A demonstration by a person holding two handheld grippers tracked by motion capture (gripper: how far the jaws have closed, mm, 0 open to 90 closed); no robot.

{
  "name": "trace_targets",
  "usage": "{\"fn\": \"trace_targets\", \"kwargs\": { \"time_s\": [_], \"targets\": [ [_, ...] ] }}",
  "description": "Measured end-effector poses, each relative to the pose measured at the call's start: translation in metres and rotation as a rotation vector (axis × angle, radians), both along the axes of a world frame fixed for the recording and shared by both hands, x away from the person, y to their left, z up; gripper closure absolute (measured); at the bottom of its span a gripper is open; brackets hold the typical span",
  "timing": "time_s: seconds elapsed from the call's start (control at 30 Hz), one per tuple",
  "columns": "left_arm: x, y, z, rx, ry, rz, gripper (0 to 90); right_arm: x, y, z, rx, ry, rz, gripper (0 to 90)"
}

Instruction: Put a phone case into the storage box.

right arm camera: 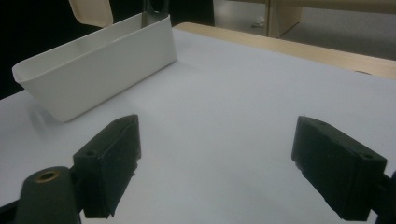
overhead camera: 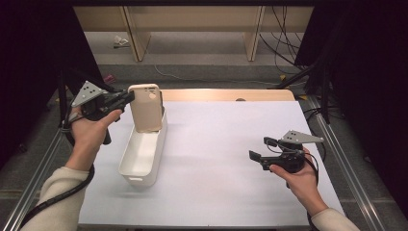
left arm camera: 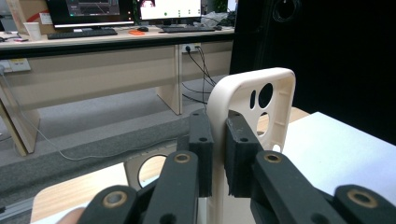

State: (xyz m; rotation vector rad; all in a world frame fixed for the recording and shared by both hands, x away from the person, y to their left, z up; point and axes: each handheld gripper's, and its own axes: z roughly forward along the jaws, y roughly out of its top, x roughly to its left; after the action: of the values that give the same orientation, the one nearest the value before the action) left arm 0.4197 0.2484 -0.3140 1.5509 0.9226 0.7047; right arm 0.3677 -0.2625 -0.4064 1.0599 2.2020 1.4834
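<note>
A beige phone case (overhead camera: 146,107) stands upright in the air over the far end of a long white bin (overhead camera: 142,166). My left gripper (overhead camera: 128,96) is shut on the case's left edge. In the left gripper view both black pads pinch the case (left arm camera: 254,102) wall, my left gripper (left arm camera: 218,140) seen from behind, and the camera cut-outs show near the top. My right gripper (overhead camera: 262,150) rests low over the white table at the right, jaws wide apart and bare. The right gripper view has my right gripper (right arm camera: 233,163) facing the bin (right arm camera: 93,70), with the case's lower corner (right arm camera: 91,11) above it.
The white tabletop (overhead camera: 216,159) stretches between the bin and my right hand. A wooden strip (overhead camera: 226,95) edges the far side. Metal rails run along both table sides. Desk legs and cables stand on the floor beyond.
</note>
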Motion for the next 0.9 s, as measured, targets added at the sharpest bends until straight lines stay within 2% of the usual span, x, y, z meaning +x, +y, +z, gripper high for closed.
{"fn": "trace_targets", "kwargs": {
  "time_s": [0.13, 0.43, 0.67, 0.9],
  "targets": [
    [0.006, 0.001, -0.003, 0.012, 0.002, -0.001, 82.8, 0.0, 0.0, 0.0, 0.0, 0.0, -0.002, 16.5],
    [0.016, 0.007, -0.008, 0.005, 0.01, 0.016, 82.8, 0.0, 0.0, -0.001, -0.001, 0.001, 0.001, 16.5],
    [0.023, 0.011, -0.013, 0.027, 0.002, 0.022, 82.7, 0.0, 0.0, -0.001, -0.001, 0.004, -0.001, 16.4],
    [0.032, 0.013, -0.019, 0.034, 0.011, 0.02, 82.7, 0.001, 0.0, -0.001, 0.001, 0.007, 0.001, 16.4]
  ]
}}
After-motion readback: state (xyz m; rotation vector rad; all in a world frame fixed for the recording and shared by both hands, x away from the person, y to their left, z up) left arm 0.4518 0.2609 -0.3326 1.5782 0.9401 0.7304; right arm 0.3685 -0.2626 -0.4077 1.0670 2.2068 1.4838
